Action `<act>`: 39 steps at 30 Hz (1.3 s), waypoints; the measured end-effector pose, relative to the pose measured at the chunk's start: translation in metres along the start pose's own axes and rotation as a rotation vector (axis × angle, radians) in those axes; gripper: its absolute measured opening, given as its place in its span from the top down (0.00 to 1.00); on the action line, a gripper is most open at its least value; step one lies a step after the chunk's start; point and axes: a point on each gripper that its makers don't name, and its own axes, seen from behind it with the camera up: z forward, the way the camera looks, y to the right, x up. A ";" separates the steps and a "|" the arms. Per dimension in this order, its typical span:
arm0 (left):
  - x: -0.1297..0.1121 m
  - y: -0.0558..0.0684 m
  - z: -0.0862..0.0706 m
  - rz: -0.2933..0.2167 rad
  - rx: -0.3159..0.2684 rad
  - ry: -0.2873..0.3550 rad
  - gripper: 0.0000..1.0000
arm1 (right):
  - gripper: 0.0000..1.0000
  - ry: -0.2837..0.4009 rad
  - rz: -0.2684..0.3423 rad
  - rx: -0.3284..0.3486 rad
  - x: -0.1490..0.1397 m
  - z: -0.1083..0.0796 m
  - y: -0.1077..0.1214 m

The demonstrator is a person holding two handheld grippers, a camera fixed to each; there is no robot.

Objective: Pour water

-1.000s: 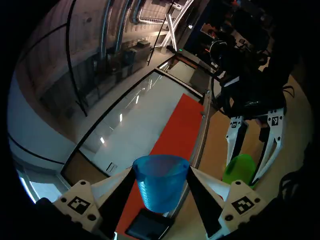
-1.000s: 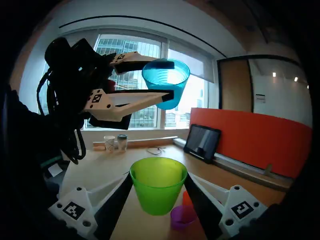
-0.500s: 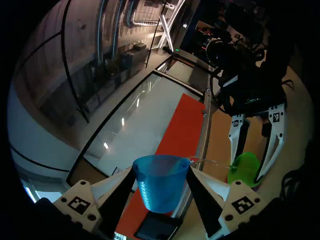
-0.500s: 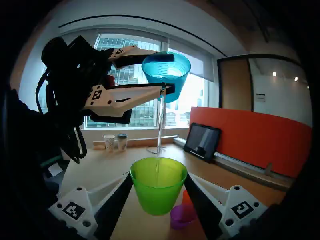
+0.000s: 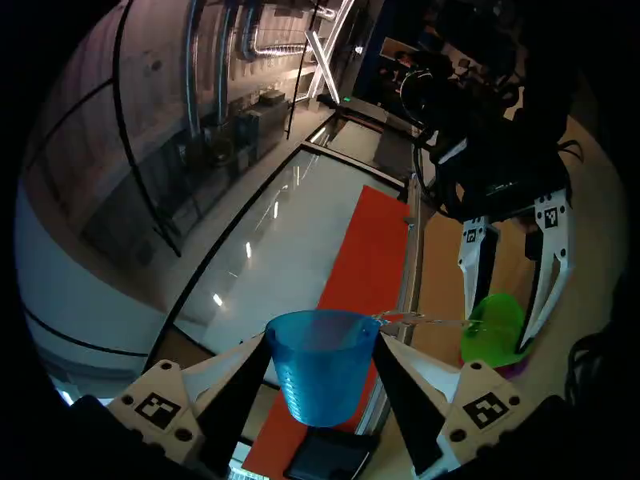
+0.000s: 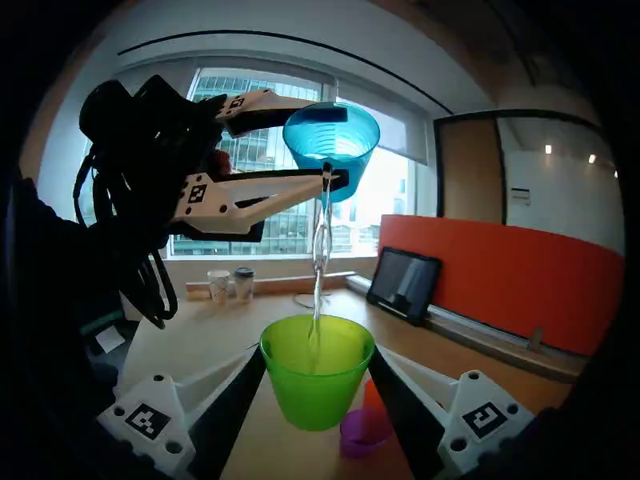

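Water is mid-pour. In the left gripper view our left claw is clamped on the tilted blue cup, and a thin stream runs off its rim toward the green cup farther off. Right gripper view: our right claw pinches the green cup upright over the tabletop, with the blue cup high overhead and the stream landing inside. We'd say tilt gently, rim centred over the green cup, so nothing splashes.
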 end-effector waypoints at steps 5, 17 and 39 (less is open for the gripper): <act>0.000 -0.003 0.000 0.018 0.005 -0.002 0.14 | 0.09 0.001 -0.003 0.000 0.001 -0.001 0.000; 0.005 -0.009 0.000 0.076 0.016 -0.004 0.14 | 0.09 0.009 -0.003 -0.001 0.002 -0.005 0.001; 0.017 -0.015 -0.001 0.179 0.023 0.003 0.14 | 0.09 0.027 -0.006 -0.006 0.007 -0.008 0.001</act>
